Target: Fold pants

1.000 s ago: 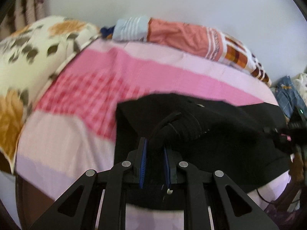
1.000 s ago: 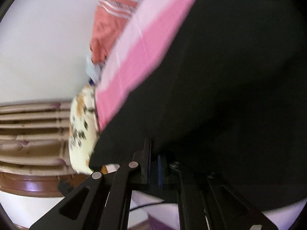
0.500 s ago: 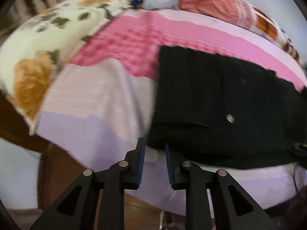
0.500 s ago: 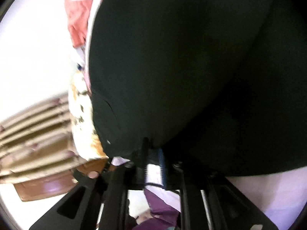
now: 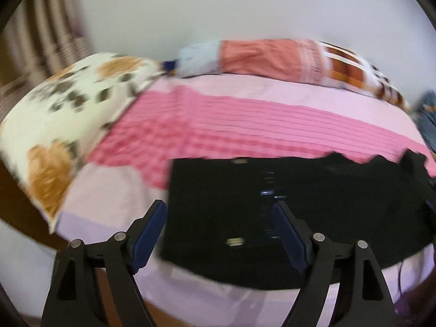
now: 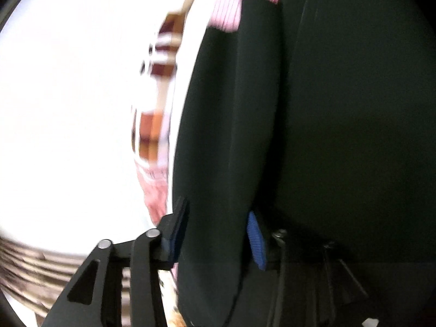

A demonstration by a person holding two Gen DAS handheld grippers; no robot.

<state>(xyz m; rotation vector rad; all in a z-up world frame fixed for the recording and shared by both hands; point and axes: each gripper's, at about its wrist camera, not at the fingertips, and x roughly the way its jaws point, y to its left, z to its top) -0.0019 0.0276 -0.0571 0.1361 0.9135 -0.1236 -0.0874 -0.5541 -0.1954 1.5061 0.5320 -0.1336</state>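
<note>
Left wrist view: the left tongs [image 5: 219,231] are spreading apart, nothing between the pads, hovering above the near edge of the black pants [image 5: 299,204]. The pants are lying folded on the pink striped bed [image 5: 245,120], their long axis running left to right, extending rightward from these tongs.

Right wrist view: the right tongs [image 6: 216,234] are opening with dark pants fabric [image 6: 327,136] sitting between the pads; whether they are pressing it cannot be told. The right hand appears nearer.
</note>
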